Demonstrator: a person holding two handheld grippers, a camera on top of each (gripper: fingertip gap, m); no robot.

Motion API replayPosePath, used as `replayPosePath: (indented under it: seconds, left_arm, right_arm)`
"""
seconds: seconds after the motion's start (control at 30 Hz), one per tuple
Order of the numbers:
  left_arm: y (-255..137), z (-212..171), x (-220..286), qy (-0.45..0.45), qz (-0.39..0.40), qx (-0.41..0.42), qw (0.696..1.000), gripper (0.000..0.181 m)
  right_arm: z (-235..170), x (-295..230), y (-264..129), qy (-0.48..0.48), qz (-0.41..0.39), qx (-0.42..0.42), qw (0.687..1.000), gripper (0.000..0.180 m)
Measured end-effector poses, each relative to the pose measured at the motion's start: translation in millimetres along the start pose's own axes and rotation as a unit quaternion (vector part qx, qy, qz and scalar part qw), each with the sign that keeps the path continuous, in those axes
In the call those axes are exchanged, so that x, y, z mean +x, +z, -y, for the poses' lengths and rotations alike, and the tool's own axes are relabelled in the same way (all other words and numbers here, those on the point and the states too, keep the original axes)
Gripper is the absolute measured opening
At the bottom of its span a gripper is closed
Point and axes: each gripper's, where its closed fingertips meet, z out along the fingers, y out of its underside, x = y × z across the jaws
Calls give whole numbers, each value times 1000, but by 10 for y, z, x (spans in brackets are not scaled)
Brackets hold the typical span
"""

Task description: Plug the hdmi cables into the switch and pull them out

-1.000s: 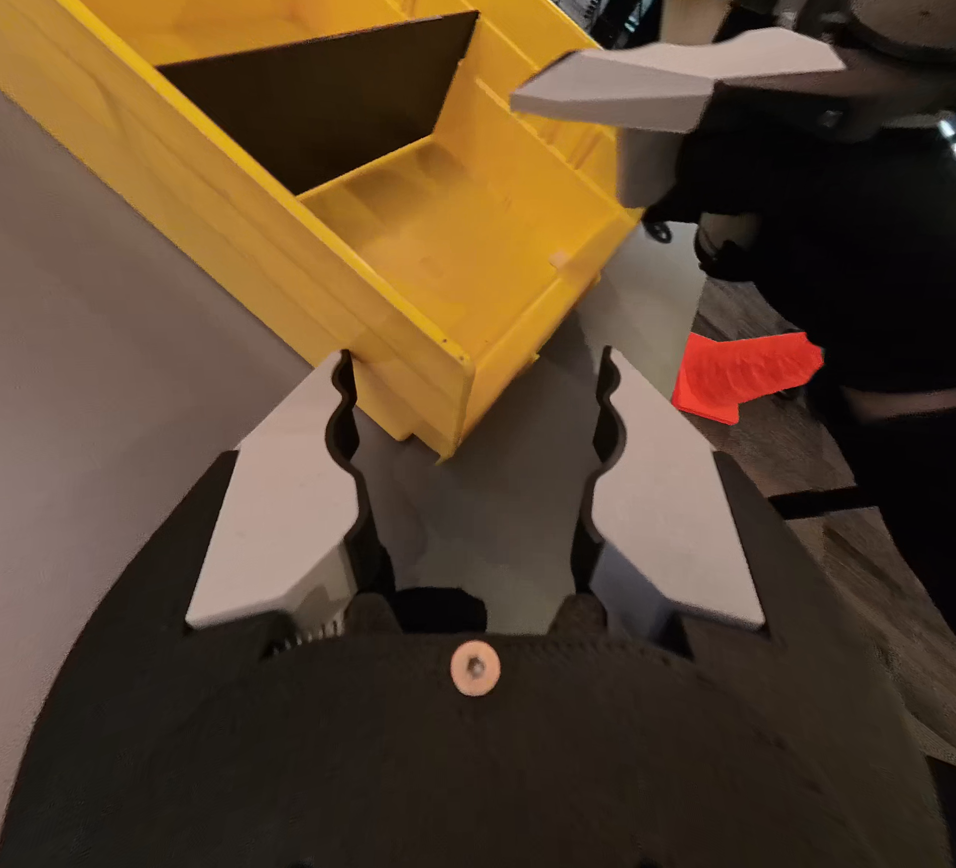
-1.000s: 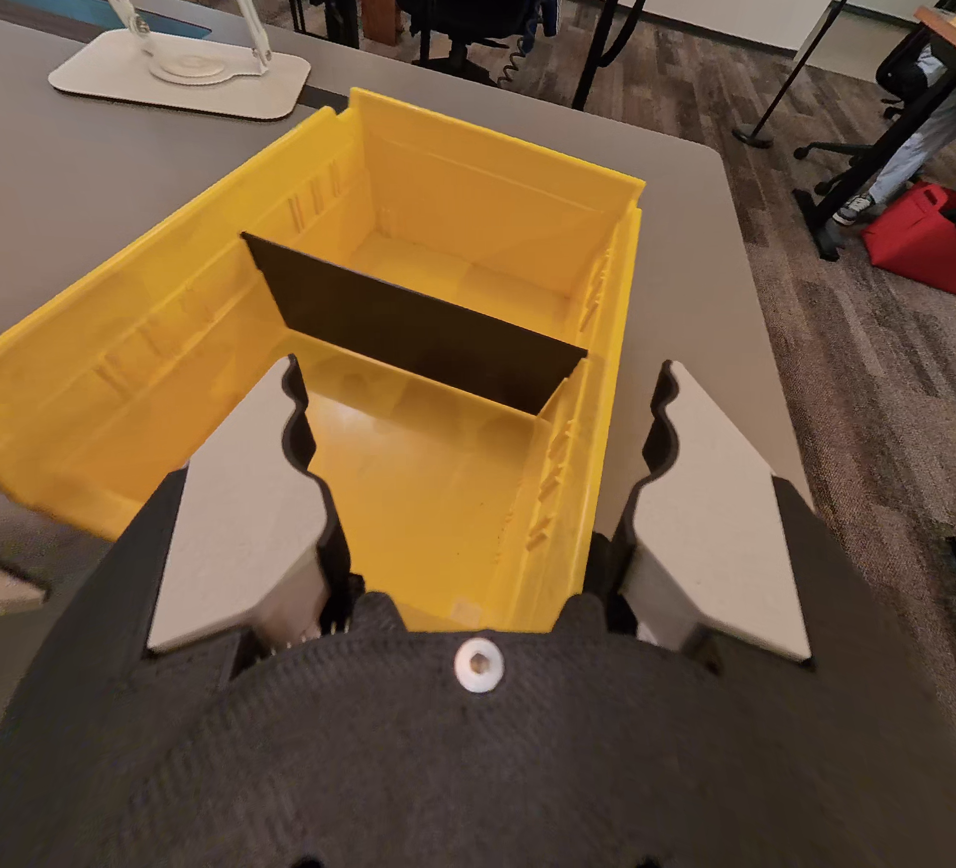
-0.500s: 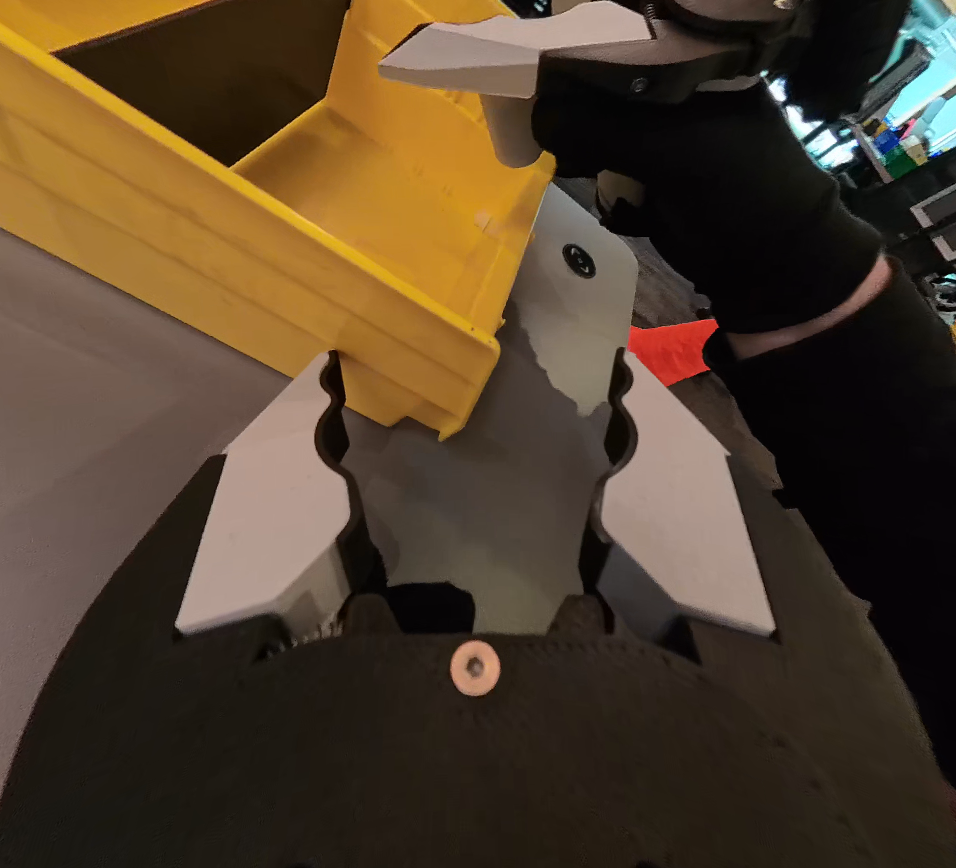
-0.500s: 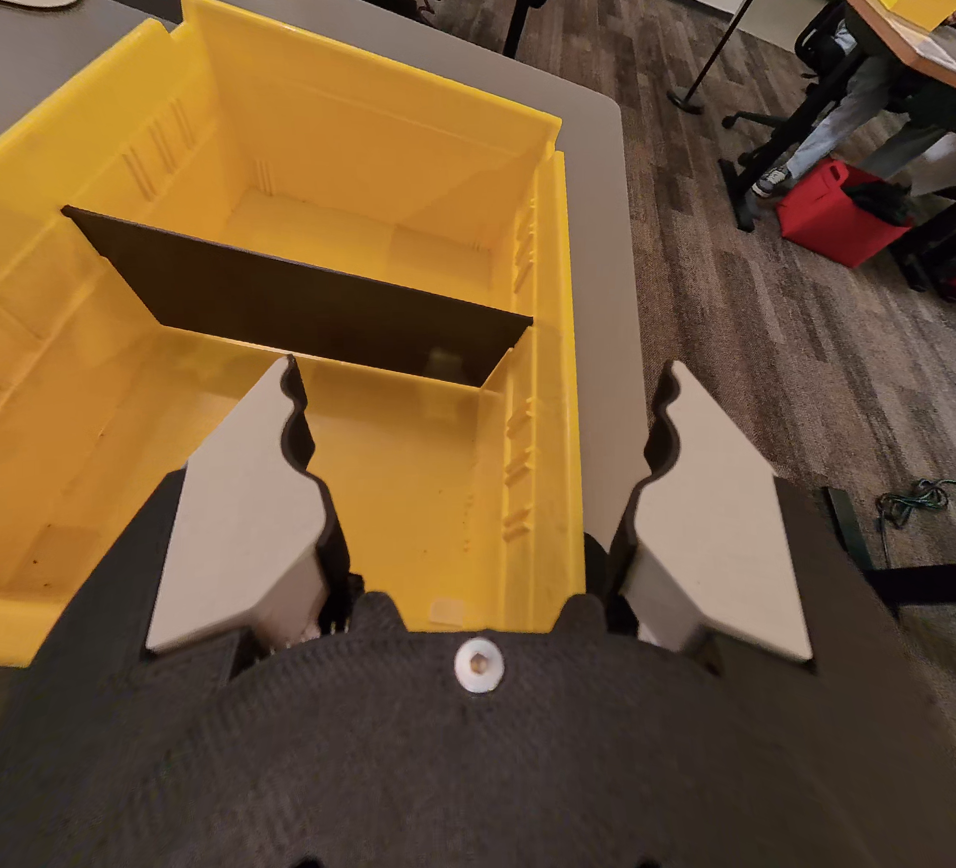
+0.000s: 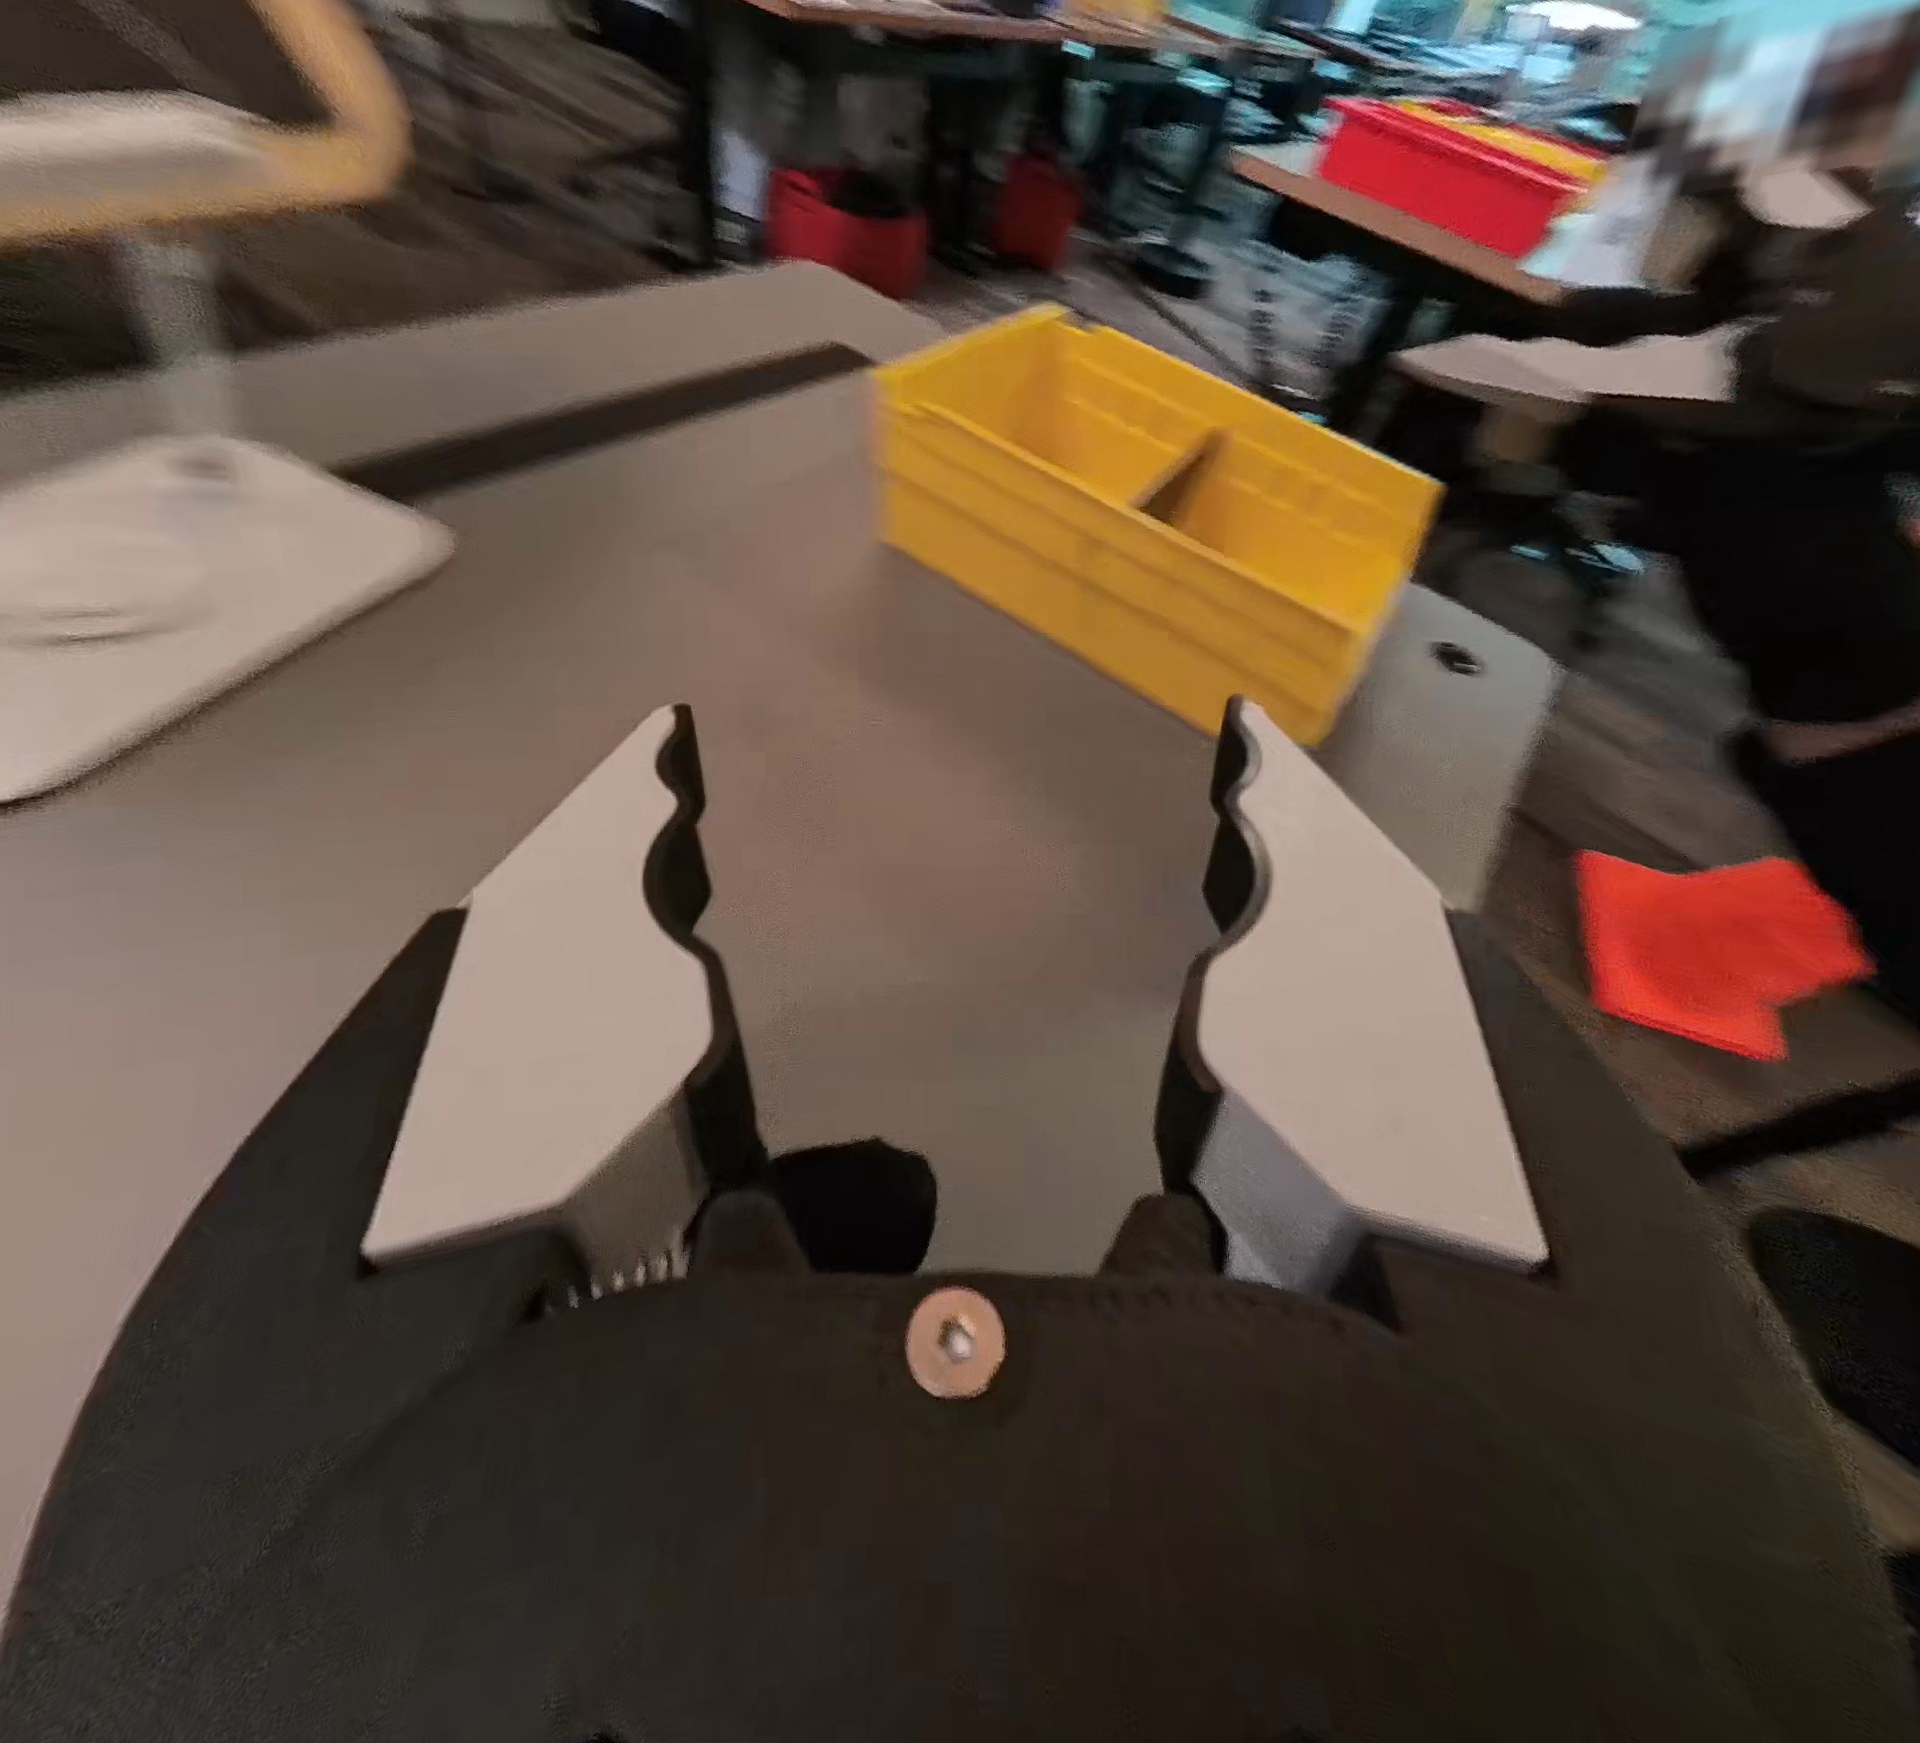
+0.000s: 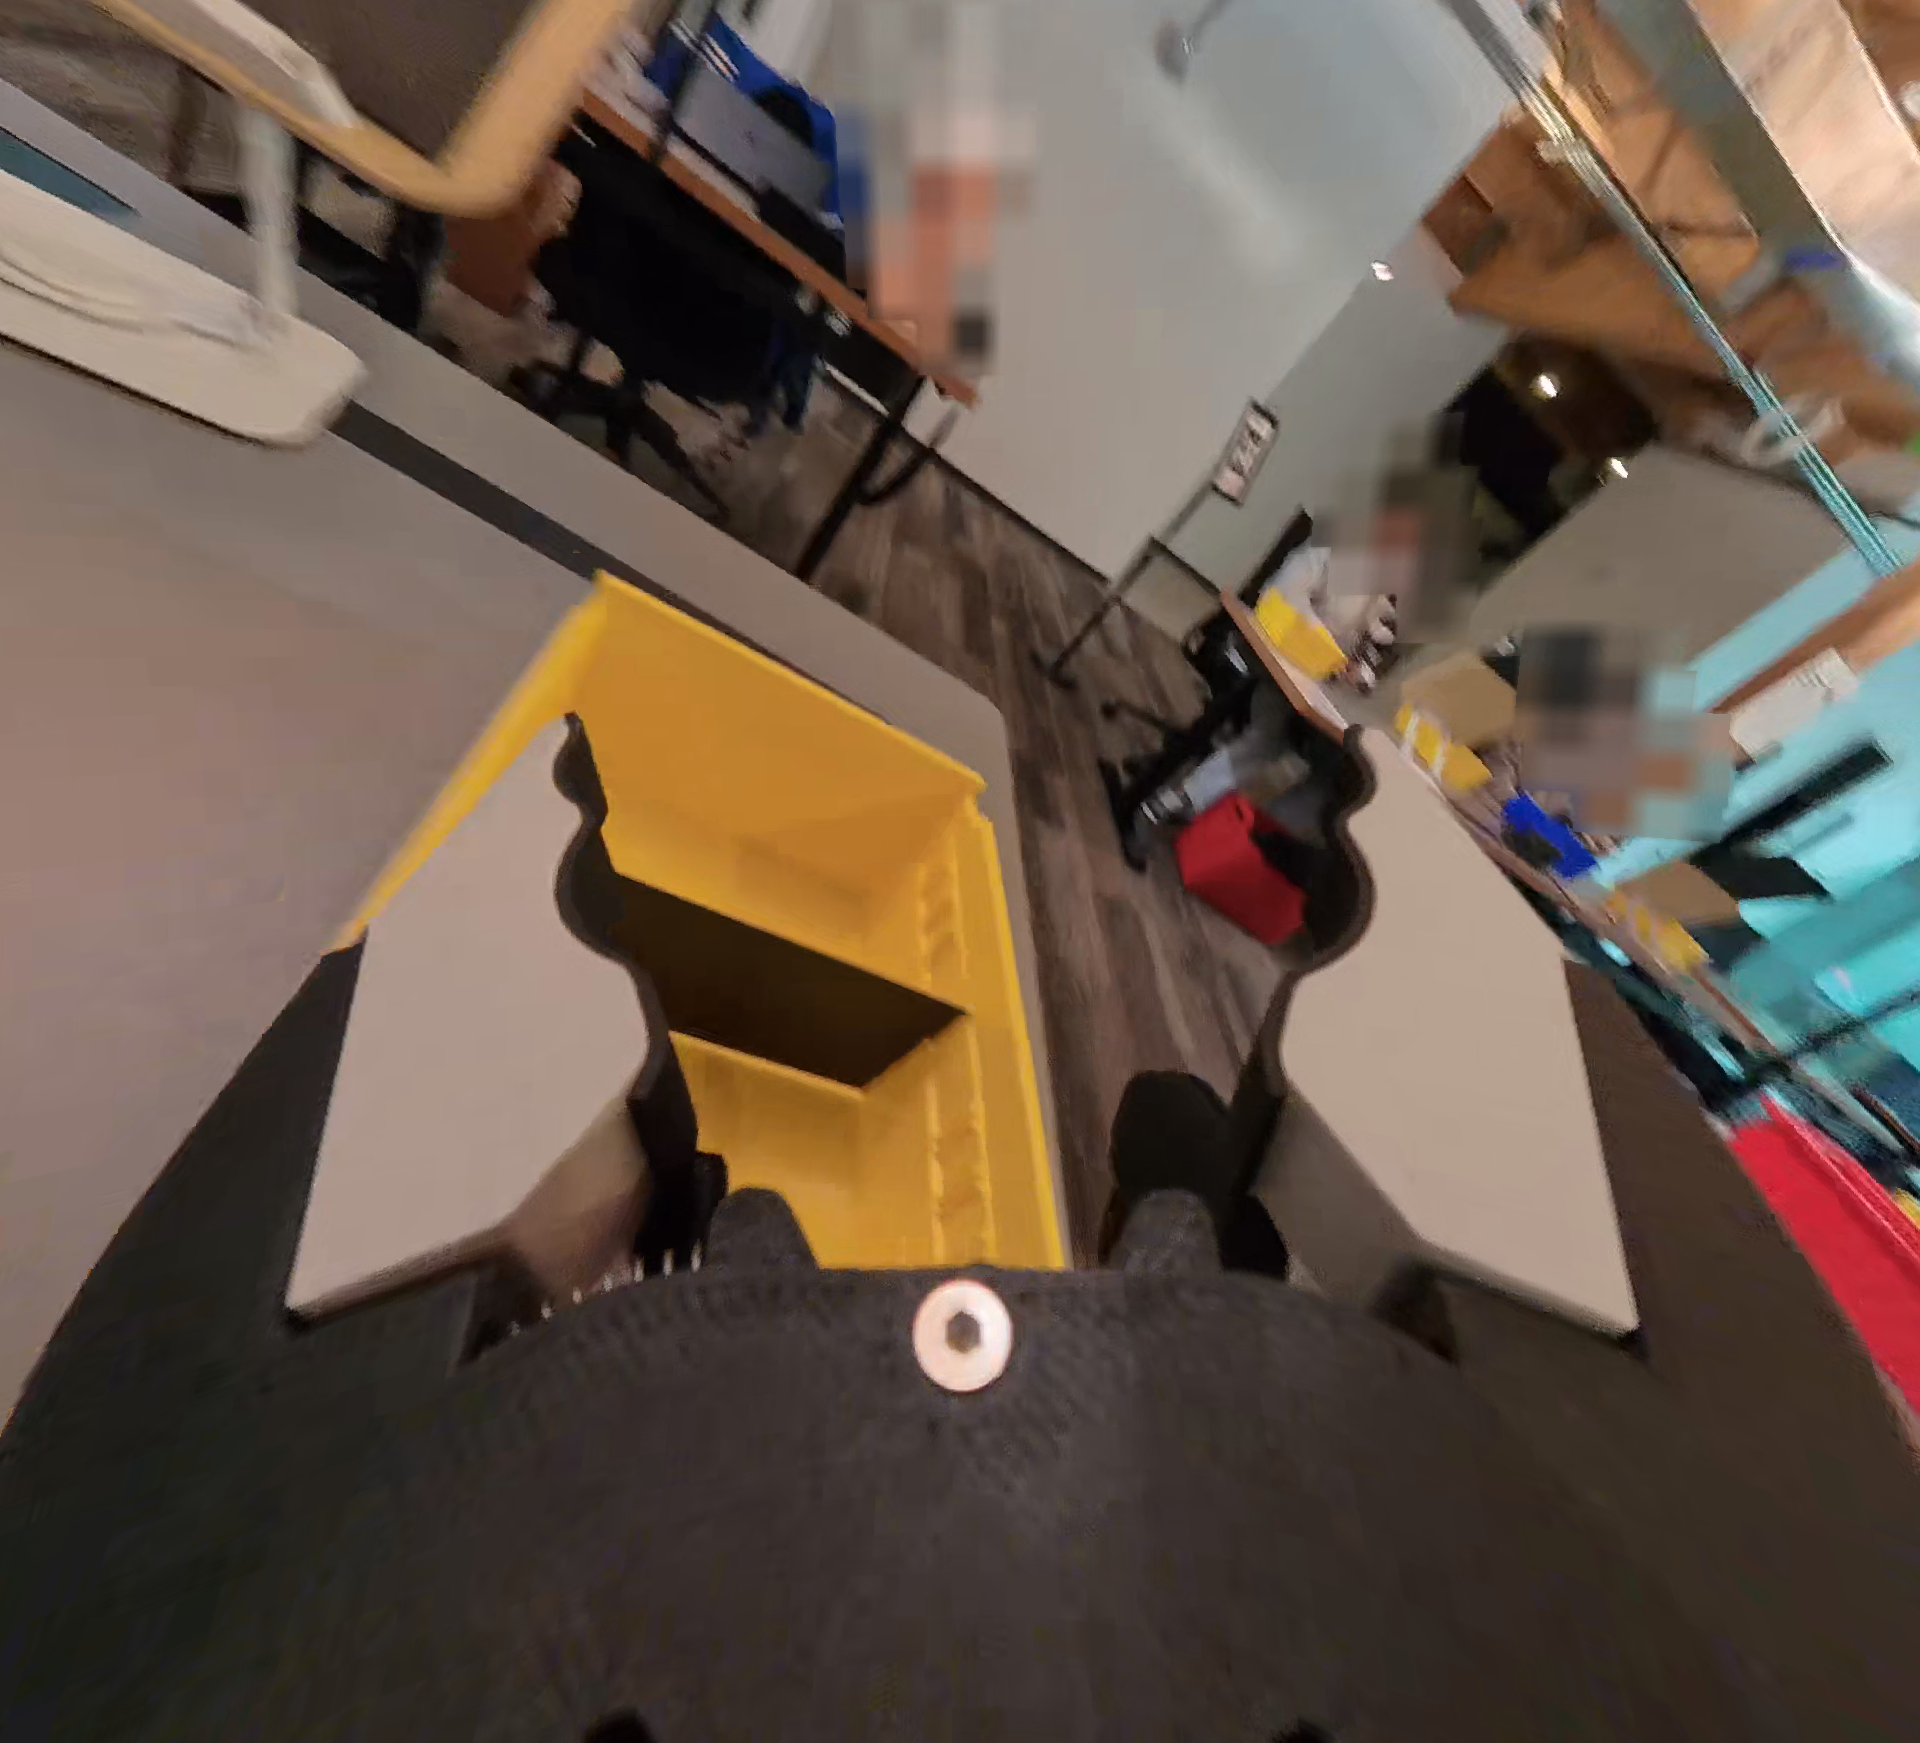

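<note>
Both wrist views share yellow bin (image 5: 1132, 540) (image 6: 790, 758).

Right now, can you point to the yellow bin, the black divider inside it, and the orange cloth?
yellow bin (image 5: 1101, 597), left wrist view, near side wall
black divider (image 6: 769, 976), right wrist view, its face
orange cloth (image 5: 1714, 950), left wrist view, its middle

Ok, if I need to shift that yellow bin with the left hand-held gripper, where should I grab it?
Probably the near long wall's top rim of the yellow bin, coming from above with one finger inside and one outside. The bin is open-topped, its walls look thin and upright, and that side faces the open left hand-held gripper. Stay clear of the black divider.
</note>
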Motion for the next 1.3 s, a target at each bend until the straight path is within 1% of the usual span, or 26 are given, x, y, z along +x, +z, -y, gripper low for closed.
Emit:
replayPosePath:
  seconds: [0.1,0.17,0.2,0.23,0.3,0.37,0.4,0.47,0.5,0.53,0.6,0.67,0.7,0.73,0.77,0.8,0.87,1.03,1.17,1.3]
  left_arm:
    - [-955,107,-855,21,151,17,988,97]
    - [-1663,87,-1427,33,254,6,967,99]
    - [-2040,57,-1712,41,310,2,950,100]
    - [-2425,-6,-1990,43,364,-6,930,99]
    - [-3074,-204,-2408,3,428,-11,904,99]
    - [-3563,-497,-2756,-22,478,-28,878,98]
    - [-3709,-698,-2905,-45,486,-47,871,99]
    - [-3859,-1115,-3124,-85,482,-93,867,107]
    - [-3878,-1261,-3165,-108,469,-103,870,108]
    - [-3870,-1333,-3186,-122,455,-98,876,107]
    - [-3910,-1457,-3265,-140,453,-92,876,101]
    - [-3852,-1523,-3292,-155,427,-81,887,80]
    - [-3822,-1579,-3313,-163,419,-85,889,75]
    - [-3808,-1623,-3343,-163,420,-89,889,66]
    - [-3796,-1663,-3366,-160,420,-92,889,47]
    - [-3784,-1698,-3385,-163,419,-92,889,36]
    - [-3771,-1730,-3417,-165,418,-86,889,3]
    - [-3793,-1735,-3432,-154,413,-82,894,2]
    - [-3857,-1758,-3412,-157,410,-81,895,2]
    - [-4034,-1808,-3391,-172,419,-83,888,2]
  right_arm:
    - [527,-487,-143,12,62,51,997,128]
    - [827,-883,-231,23,112,81,990,126]
    - [947,-1090,-268,28,137,89,986,126]
    - [1053,-1308,-304,34,164,94,981,126]
    - [1229,-1727,-369,51,215,95,971,126]
    - [1403,-2148,-456,75,271,100,954,126]
    - [1467,-2333,-490,80,292,100,948,126]
    - [1579,-2683,-566,92,329,96,935,126]
    - [1623,-2843,-605,97,346,92,929,126]
    - [1664,-2986,-642,107,360,89,923,126]
    - [1734,-3267,-729,134,393,83,906,124]
    - [1743,-3513,-777,155,414,72,894,123]
    - [1730,-3628,-794,162,424,65,889,122]
    - [1703,-3737,-804,166,431,57,885,121]
    - [1666,-3837,-812,168,435,49,883,120]
    - [1624,-3928,-819,167,438,42,882,120]
    - [1528,-4057,-817,163,432,34,886,118]
    - [1280,-4319,-874,180,443,5,878,114]
    - [1157,-4450,-898,155,449,-2,880,113]
    - [1040,-4500,-892,135,454,-9,881,114]
